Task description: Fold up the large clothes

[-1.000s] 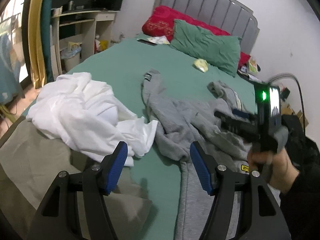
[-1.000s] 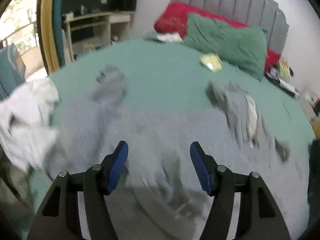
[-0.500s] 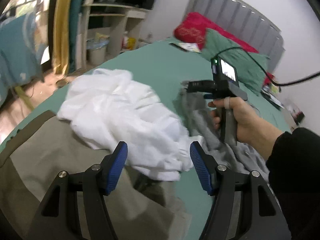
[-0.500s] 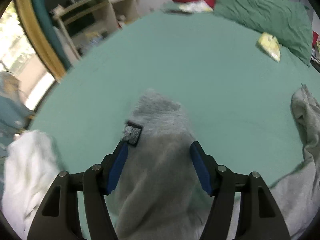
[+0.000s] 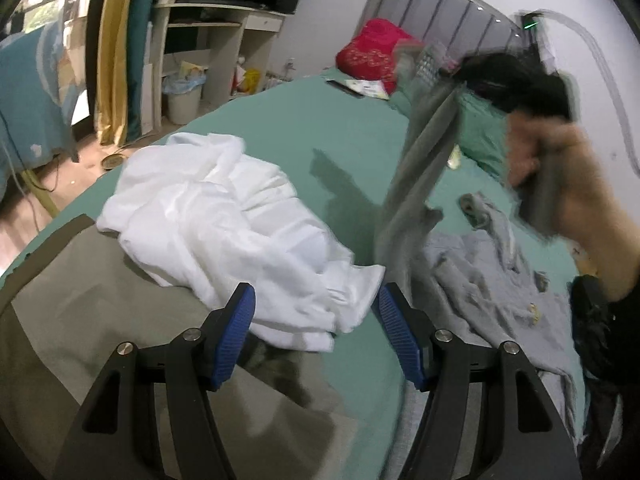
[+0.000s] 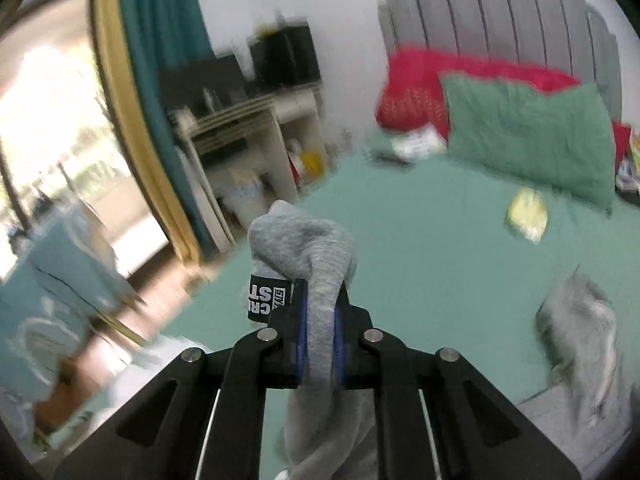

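Lifted clear of the bed (image 6: 440,248) since half a second back: sleeve (image 6: 316,260) of the grey sweatshirt (image 5: 492,280), lying flat between wide-open pads then, now pinched in the right gripper (image 6: 319,344) and raised. Jaws closing, nearly together, blue pads pressed on a bunched fold of the grey cloth. Black label with white letters (image 6: 266,298) just left of the left pad. Cuff bulging above the fingertips, rest of the sleeve hanging below.

From the left wrist: sleeve seen as a blurred grey band (image 5: 420,152) stretched up from the bed to the right hand (image 5: 560,184) at upper right. Body of the sweatshirt crumpled on the green sheet at right, below that hand.

Left gripper (image 5: 316,336) spread wide, nothing between the pads, hanging over the near edge of the bed. White garment (image 5: 224,216) heaped just beyond the fingertips, partly on a khaki cloth (image 5: 80,300) at lower left, touching it.

Green pillow (image 6: 528,136) and red pillow (image 6: 412,84) against the grey headboard (image 6: 500,20). Small yellow packet (image 6: 528,216) on the sheet near the green pillow.
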Demonstrator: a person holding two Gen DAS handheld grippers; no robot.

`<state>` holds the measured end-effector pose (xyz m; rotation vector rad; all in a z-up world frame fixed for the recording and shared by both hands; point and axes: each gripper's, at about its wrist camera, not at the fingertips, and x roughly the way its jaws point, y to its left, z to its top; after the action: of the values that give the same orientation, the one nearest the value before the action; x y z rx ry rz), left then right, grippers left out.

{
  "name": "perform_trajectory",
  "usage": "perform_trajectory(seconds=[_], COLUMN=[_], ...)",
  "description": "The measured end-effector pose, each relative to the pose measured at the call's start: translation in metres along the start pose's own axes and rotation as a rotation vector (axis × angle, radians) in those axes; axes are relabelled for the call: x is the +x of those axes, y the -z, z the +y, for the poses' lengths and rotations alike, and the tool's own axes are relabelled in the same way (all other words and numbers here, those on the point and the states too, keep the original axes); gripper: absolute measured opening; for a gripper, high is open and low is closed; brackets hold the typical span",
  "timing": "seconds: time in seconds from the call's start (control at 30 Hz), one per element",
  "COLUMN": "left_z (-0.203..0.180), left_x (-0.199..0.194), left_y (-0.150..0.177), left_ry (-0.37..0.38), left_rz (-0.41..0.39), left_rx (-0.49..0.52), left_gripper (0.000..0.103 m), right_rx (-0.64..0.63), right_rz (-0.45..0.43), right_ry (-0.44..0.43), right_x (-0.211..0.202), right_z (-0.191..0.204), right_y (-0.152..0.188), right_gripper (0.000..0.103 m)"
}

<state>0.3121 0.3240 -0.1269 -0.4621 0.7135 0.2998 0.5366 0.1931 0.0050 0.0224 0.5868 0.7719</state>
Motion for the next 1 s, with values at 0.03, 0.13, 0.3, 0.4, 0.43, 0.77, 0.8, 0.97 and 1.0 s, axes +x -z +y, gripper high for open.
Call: perform_trajectory(seconds=[0.03, 0.13, 0.3, 0.4, 0.43, 0.77, 0.8, 0.97, 1.0], left_z=[-0.006, -0.024, -0.064, -0.093, -0.103, -0.139, -0.137, -0.127, -0.127], left_x=[-0.001, -0.002, 0.007, 0.022, 0.029, 0.078, 0.081, 0.089, 0.092], left_y=[0.002, 0.007, 0.025, 0.041, 0.049, 0.092, 0.092, 0.095, 0.094], left_ry=[0.013, 0.042, 0.091, 0.116, 0.119, 0.083, 0.080, 0.092, 0.093], left_rz=[0.002, 0.010, 0.044, 0.089, 0.110, 0.282, 0.287, 0.301, 0.305], left_rx=[0.009, 0.039, 0.122, 0.191, 0.217, 0.313, 0.305, 0.261, 0.261], left_gripper=[0.069, 0.069, 0.069, 0.069, 0.069, 0.069, 0.069, 0.060, 0.054], right_rx=[-0.001, -0.001, 0.065, 0.161, 0.222, 0.541, 0.514, 0.303, 0.285], right_rz=[-0.036, -0.133, -0.167, -0.119, -0.097, 0.179, 0.175, 0.193, 0.215], right_ry=[-0.022, -0.072, 0.012, 0.091, 0.139, 0.463, 0.484, 0.551, 0.555], right_x=[-0.025, -0.119, -0.214, -0.234, -0.243, -0.259, -0.258, -0.223, -0.214], right_z=[-0.002, -0.019, -0.089, -0.152, -0.178, -0.313, -0.312, -0.324, -0.332], right_y=[-0.008, -0.021, 0.006, 0.045, 0.071, 0.231, 0.223, 0.206, 0.209], right_gripper=[0.011, 0.012, 0.012, 0.015, 0.023, 0.073, 0.073, 0.072, 0.072])
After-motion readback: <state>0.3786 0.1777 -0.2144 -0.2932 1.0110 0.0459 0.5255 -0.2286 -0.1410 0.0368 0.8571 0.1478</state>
